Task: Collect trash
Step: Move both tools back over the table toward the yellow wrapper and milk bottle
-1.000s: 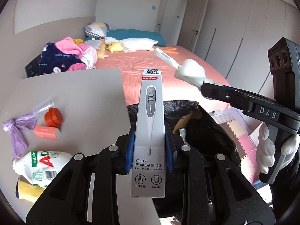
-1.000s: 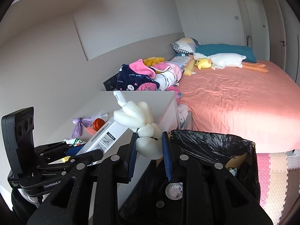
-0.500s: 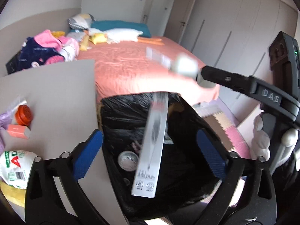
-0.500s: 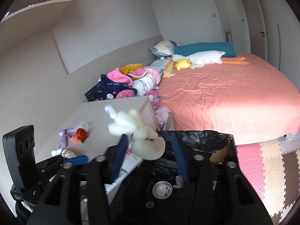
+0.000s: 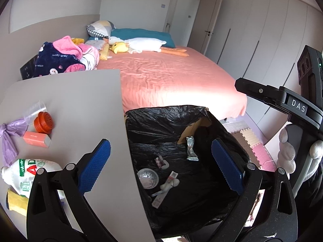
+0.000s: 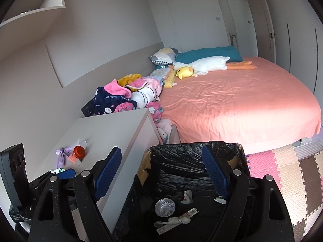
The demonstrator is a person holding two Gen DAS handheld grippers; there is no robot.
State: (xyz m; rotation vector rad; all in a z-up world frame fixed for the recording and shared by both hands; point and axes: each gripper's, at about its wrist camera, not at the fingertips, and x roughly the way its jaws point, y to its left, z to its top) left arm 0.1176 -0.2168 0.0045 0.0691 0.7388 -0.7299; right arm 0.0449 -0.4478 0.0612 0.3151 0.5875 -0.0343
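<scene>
A bin lined with a black bag (image 5: 161, 119) (image 6: 181, 151) stands beside the grey table. My left gripper (image 5: 161, 167) is open and empty above it. My right gripper (image 6: 161, 173) is open and empty above it too. Inside lie the white thermometer box (image 5: 158, 198) (image 6: 188, 213), the white foam piece (image 5: 169, 184) (image 6: 179, 220), a round foil lid (image 5: 147, 176) (image 6: 165, 206) and a silver wrapper (image 5: 190, 148). On the table are an orange cap (image 5: 43, 122) (image 6: 79, 151), a pink box (image 5: 36, 139), a purple bag (image 5: 9, 139) (image 6: 61, 156), a clear cup (image 5: 33, 110) and a white AD bottle (image 5: 30, 173).
The grey table (image 5: 76, 104) (image 6: 113, 129) is left of the bin. A bed with a pink sheet (image 5: 171, 76) (image 6: 242, 104) lies behind, with clothes (image 5: 60, 58) and plush toys (image 5: 141, 44). Foam floor mats (image 6: 282, 165) are on the right.
Both grippers have opened. The thermometer box fell from the left one and the white foam piece from the right one; both now lie in the bin.
</scene>
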